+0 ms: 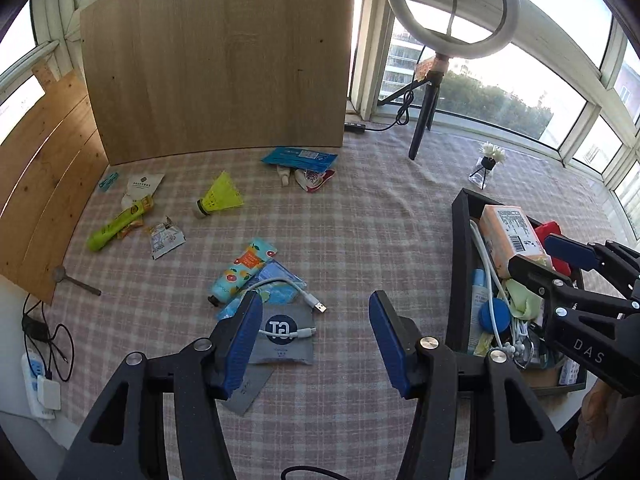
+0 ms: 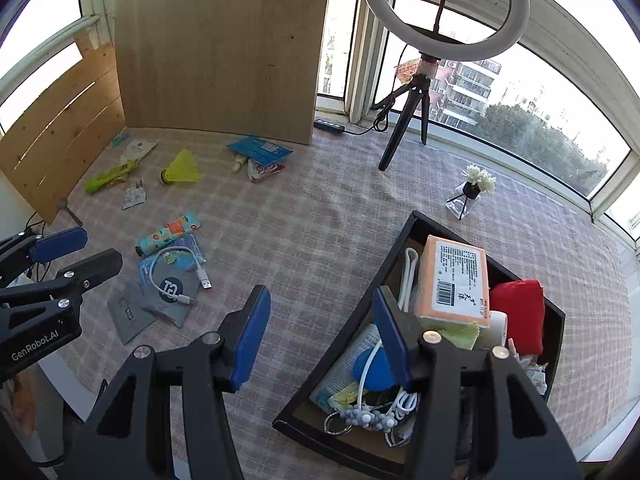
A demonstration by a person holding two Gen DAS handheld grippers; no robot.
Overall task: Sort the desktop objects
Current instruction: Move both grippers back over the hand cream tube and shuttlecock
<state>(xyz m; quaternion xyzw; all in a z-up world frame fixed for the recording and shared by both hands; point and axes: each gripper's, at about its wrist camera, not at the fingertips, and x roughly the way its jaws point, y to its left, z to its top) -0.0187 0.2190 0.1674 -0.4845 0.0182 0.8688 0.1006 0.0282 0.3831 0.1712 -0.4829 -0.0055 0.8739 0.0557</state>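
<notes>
Left wrist view: the left hand-held gripper (image 1: 316, 344) hangs released and empty above the checked table (image 1: 340, 220), its blue pads well apart, just right of a grey pouch (image 1: 284, 338) that carries a white USB cable (image 1: 296, 296). Right wrist view: the right hand-held gripper (image 2: 320, 334) is likewise released and empty, straddling the near left rim of the black tray (image 2: 558, 332), which holds an orange box (image 2: 456, 280), a red item (image 2: 520, 308) and a blue disc (image 2: 372, 368). A yellow shuttlecock (image 1: 220, 196), a green tube (image 1: 116, 226) and a printed hand-cream tube (image 1: 242, 272) lie loose on the table, well apart from the tray.
</notes>
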